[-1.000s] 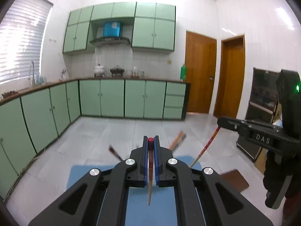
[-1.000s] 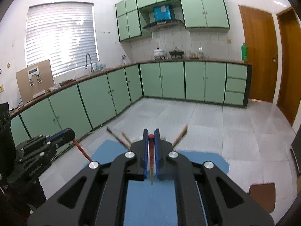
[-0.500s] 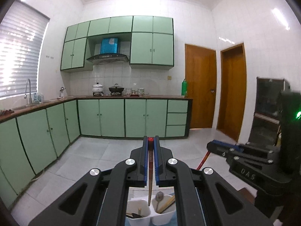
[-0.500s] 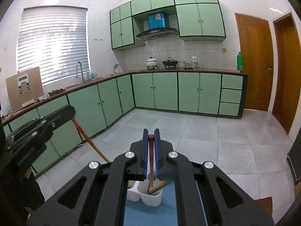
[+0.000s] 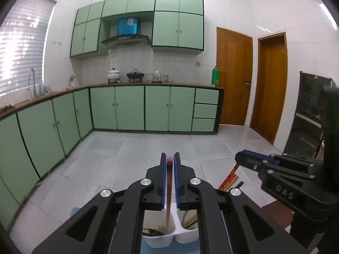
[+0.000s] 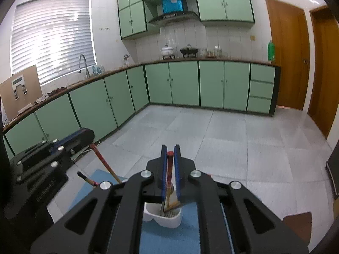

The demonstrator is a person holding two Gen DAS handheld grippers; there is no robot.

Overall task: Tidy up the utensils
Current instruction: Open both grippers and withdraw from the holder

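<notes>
Your left tongs (image 5: 169, 182) pinch one chopstick (image 5: 168, 199), tip down in the white holder (image 5: 161, 240). Your right tongs (image 6: 170, 173) squeeze another stick (image 6: 169, 169) above it. Next, let go gently so both drop in.

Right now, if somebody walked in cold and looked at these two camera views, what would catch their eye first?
Probably the left gripper and right gripper, each pinching a red-tipped chopstick upright, low in the centre of its view. Just below them sits a white divided utensil holder on a blue mat. Behind, mint-green cabinets line the kitchen walls.
</notes>
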